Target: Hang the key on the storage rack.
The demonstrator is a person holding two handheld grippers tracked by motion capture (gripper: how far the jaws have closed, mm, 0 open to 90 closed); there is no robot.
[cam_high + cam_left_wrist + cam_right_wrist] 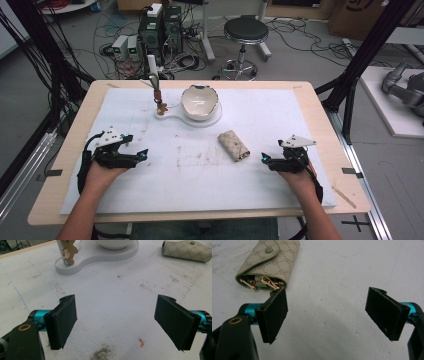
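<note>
Nothing looks begun. The left gripper [141, 155] at lower left and the right gripper [265, 159] at lower right both rest spread wide and empty on the white mat [280, 115]. The beige key case [233, 145] lies centre-right, untouched; the eggshell-shaped bowl [200, 102] sits on its white stand [172, 114] at upper centre.

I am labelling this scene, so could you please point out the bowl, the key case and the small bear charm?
bowl [200, 102]: high view, on its inner wall.
key case [274, 261]: right gripper view, on its patterned flap.
bear charm [68, 252]: left gripper view, on its body.
</note>
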